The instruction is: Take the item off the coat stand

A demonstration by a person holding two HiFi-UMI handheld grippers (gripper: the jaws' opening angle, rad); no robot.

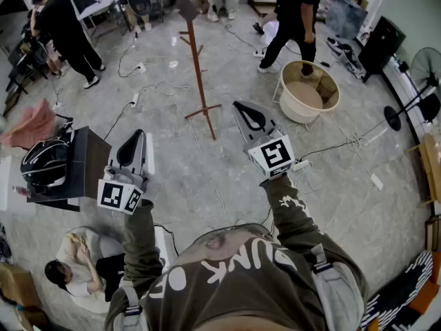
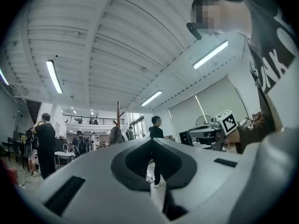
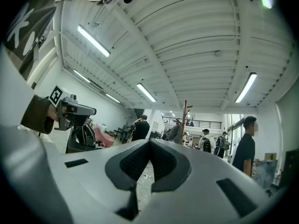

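A brown wooden coat stand (image 1: 198, 67) rises from the grey floor ahead of me, with a dark grey item (image 1: 187, 8) hung at its top. My left gripper (image 1: 135, 139) is held low at the left, its jaws shut and empty. My right gripper (image 1: 239, 106) is to the right of the stand's foot, also shut on nothing. Both are well short of the item. The left gripper view shows the stand (image 2: 118, 118) and the grey item (image 2: 114, 135) far off beyond the closed jaws (image 2: 152, 140). The right gripper view has the stand (image 3: 185, 118) and item (image 3: 176, 132) past its closed jaws (image 3: 150, 141).
A black table (image 1: 88, 158) with a dark backpack (image 1: 44, 161) stands at my left. A round white basket (image 1: 309, 88) sits right of the stand, a floor fan (image 1: 422, 88) further right. Cables (image 1: 148, 92) trail over the floor. People stand at the back; one person (image 1: 77, 271) sits low left.
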